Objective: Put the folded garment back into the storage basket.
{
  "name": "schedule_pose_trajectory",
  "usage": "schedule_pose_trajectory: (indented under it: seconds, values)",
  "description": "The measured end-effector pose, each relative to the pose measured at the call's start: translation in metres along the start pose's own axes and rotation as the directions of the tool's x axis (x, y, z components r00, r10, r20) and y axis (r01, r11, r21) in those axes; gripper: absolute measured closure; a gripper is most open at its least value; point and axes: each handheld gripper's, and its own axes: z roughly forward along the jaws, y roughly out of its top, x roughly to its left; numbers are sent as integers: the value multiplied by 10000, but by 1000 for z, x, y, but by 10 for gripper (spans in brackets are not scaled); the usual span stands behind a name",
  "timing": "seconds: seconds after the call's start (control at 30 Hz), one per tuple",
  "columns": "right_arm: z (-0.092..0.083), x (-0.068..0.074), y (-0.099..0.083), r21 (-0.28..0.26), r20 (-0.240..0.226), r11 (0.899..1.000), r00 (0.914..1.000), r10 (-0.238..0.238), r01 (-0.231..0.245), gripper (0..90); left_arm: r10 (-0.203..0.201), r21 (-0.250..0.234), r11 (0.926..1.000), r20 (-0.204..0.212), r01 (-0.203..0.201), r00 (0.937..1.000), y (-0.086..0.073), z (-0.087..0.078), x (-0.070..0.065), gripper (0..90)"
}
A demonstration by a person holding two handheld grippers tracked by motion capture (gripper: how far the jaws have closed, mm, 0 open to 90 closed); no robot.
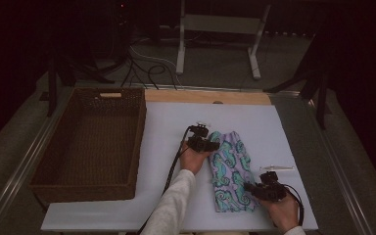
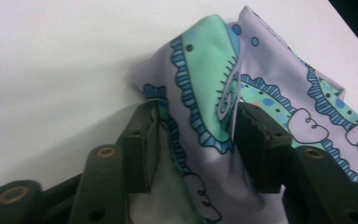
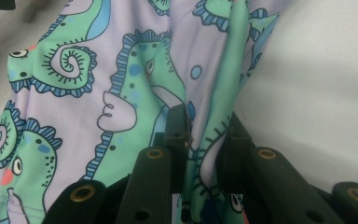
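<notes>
Here the left gripper stands half open, a raised fold of the seahorse-print cloth loose between its jaws, while the right gripper pinches the cloth's other edge. The cloth lies on the white table, beside a wicker basket; the room beyond is dark.

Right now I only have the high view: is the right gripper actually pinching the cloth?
Observer: Yes, the right gripper has a raised fold of the cloth pinched between its jaws.
Operator: And the left one?
Observer: The left gripper has its jaws apart, with a loose fold standing between them.
Operator: What's the print?
Observer: Green seahorses with blue frills on lilac.
</notes>
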Motion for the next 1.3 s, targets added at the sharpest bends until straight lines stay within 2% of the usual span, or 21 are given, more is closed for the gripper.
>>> schedule_pose_trajectory:
  seconds: [0.03,0.17,0.23,0.33,0.43,0.57,0.7,0.9,1.3]
  values:
    - [0,0,0,19,27,10000,10000,18,-18,775,-86,50,10000,89,86,9999,0,0,0,479]
    - [1,0,1,-8,-72,10000,9999,91,-91,783,-176,131,9998,1,176,9998,-1,1,-2,581]
    - [1,-1,2,8,-166,9999,9998,139,-139,786,-218,223,9995,249,213,9995,-2,3,-3,652]
    - [2,0,2,28,-168,10000,9998,66,-65,791,-144,267,9996,294,136,9995,-3,6,-6,736]
    - [3,0,3,16,-229,10000,9997,60,-60,793,-289,302,9992,326,279,9991,-3,6,-5,778]
    - [4,3,6,42,-223,10000,9997,-70,71,794,-361,443,9984,479,339,9982,-2,5,-3,791]
    - [6,6,8,24,-248,9999,9996,-164,165,795,-321,425,9986,363,305,9988,-2,5,-4,795]
    - [10,11,12,95,-258,9991,9988,-411,414,797,-313,411,9987,427,296,9986,-2,3,-2,799]
    - [13,16,15,125,-503,9992,9981,-364,371,798,-434,130,9990,486,428,9979,-4,-9,7,803]
